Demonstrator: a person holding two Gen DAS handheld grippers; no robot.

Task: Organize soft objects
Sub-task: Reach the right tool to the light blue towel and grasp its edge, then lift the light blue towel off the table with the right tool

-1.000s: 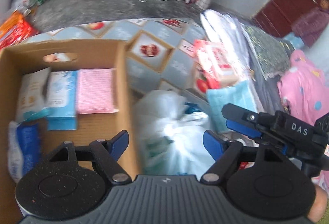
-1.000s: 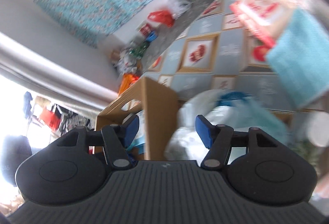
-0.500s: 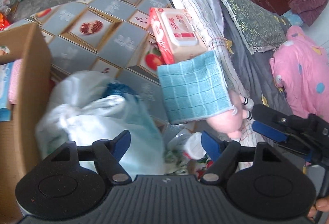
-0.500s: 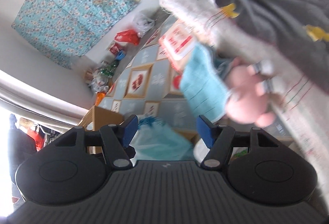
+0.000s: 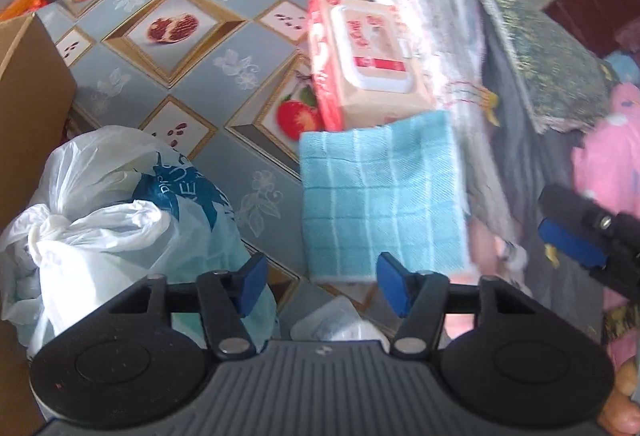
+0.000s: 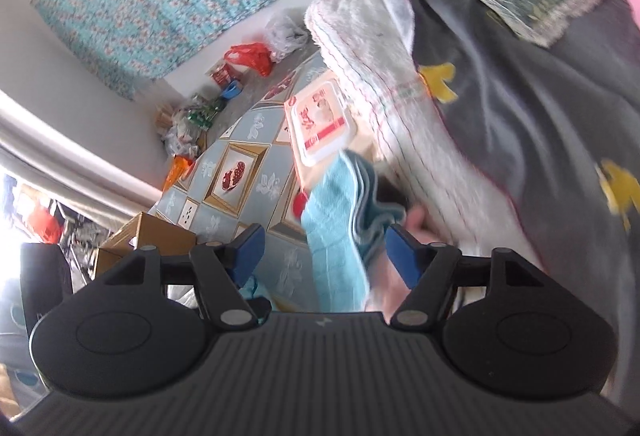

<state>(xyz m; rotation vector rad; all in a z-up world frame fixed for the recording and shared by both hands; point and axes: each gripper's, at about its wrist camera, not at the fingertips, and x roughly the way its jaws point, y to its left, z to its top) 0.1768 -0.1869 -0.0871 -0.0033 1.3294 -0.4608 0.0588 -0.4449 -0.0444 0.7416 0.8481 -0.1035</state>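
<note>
A folded light-blue checked towel (image 5: 380, 191) lies on the patterned floor mat, propped against a red and beige wet-wipes pack (image 5: 360, 63). My left gripper (image 5: 322, 284) is open and empty just short of the towel's near edge. My right gripper (image 6: 324, 256) is open, with the towel (image 6: 340, 236) directly ahead between its fingers, and the wipes pack (image 6: 320, 123) beyond. A pink plush toy (image 6: 404, 264) lies under the towel, mostly hidden. The right gripper's fingers (image 5: 572, 240) show at the right of the left wrist view.
A tied white plastic bag (image 5: 112, 211) sits at the left beside a cardboard box (image 5: 28, 95). A white fringed blanket (image 5: 432, 19), a grey quilt and a green pillow (image 5: 540, 59) lie to the right. A small plastic container (image 5: 336, 324) sits under my left gripper.
Both grippers swung right, away from the cardboard box and past the plastic bag, and closed in on the blue towel. Both stayed open.
</note>
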